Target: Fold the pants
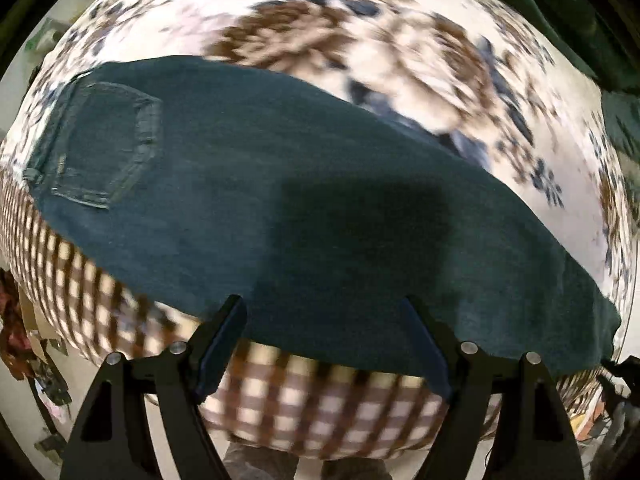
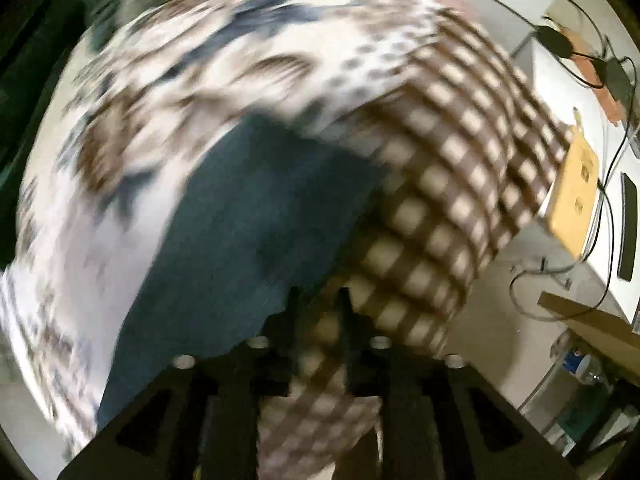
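Dark blue denim pants (image 1: 304,200) lie flat, already halved lengthwise, across floral-and-check bedspread (image 1: 360,412). Left gripper (image 1: 324,312) spread wide above near edge, empty; right gripper (image 2: 320,300) part-open, nothing pinched. Denim looks heavy, limp, non-slip: prob. best pinch both layers at hem end.

Left hand-held gripper (image 1: 324,312) pointing down, jaws spread wide and empty, right hand-held gripper (image 2: 320,300) pointing down, jaws narrowly parted, nothing between them

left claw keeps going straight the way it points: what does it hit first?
Most likely the dark pants, near their lower edge, where the open left claw points. The checked bedcover lies just beside that edge; blur and unclear depth leave some doubt.
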Demonstrator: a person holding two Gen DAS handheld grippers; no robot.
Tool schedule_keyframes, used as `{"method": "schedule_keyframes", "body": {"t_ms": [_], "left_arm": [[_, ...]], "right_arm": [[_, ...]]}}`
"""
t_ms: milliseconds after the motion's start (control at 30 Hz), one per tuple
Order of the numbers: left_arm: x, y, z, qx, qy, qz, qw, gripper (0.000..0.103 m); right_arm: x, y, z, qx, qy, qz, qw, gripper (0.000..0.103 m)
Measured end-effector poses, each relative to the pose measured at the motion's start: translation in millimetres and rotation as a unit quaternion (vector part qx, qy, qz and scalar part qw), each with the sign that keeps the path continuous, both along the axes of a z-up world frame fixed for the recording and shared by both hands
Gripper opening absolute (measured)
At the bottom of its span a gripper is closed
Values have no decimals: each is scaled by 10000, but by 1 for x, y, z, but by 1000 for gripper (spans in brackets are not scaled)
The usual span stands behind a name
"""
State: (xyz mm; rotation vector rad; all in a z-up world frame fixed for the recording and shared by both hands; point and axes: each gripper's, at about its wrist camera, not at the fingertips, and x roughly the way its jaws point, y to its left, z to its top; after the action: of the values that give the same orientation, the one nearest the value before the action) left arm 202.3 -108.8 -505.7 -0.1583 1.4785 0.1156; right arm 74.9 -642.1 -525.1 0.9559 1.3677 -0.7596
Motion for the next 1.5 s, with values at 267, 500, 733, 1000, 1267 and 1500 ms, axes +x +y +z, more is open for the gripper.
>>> {"method": "schedule_keyframes", "body": {"t_ms": [267,500,733,1000,1267,1500], "left_arm": [[24,88,8,276,-236,512,9980,78],[45,141,6,26,-139,1141,9934,78],[59,148,2,-404,86,1362,9898,78],[97,113,-2,-611,123,1118,9918,78],[96,99,-28,19,464,1048,9934,78],[71,113,-38,35,444,1272,9909,80]], "right_arm": [[162,236,20,1517,-776,2583,9509,65],[298,397,-44,2146,-439,3818,8979,65],[291,431,-65,2151,81,4348,8744,64],[227,414,-41,2451,-359,4638,8506,56],[211,424,-45,2856,-212,5285,7992,56],[254,413,-42,3199,-353,5048,8010,60]]}}
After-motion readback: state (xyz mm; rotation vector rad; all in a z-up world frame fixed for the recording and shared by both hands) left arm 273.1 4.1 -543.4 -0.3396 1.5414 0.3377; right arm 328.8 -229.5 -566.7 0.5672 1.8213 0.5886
